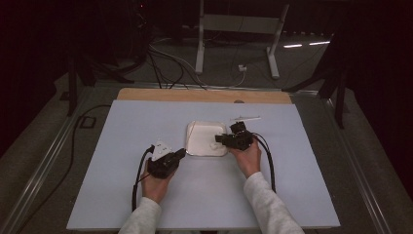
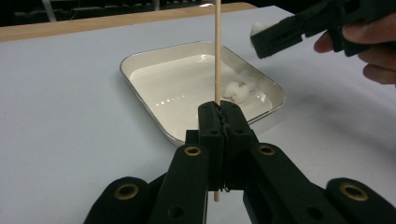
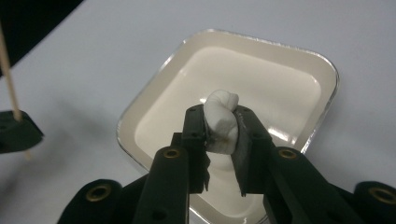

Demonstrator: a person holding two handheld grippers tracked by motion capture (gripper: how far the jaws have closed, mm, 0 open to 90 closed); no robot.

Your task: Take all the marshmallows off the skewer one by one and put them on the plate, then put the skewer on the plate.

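A white tray [image 1: 191,127] lies in the middle of the pale mat. My left gripper [image 1: 181,152] sits at its near left corner, shut on a thin wooden skewer [image 2: 216,56] that stands upright between the jaws of the left gripper [image 2: 222,109]. A couple of soft white lumps [image 2: 238,91] rest in the tray [image 2: 177,93]. My right gripper [image 3: 219,126] hangs just above the tray [image 3: 280,79], shut on another soft white lump [image 3: 223,105]. From the left gripper view, the right gripper [image 2: 261,37] shows at upper right with its lump [image 2: 257,27].
A thin white object [image 1: 246,118] lies on the mat behind the tray. The wooden table edge [image 1: 204,95] runs along the far side. Beyond it, cables and a metal frame [image 1: 236,29] stand on the floor. The skewer [image 3: 8,70] rises at the left of the right gripper view.
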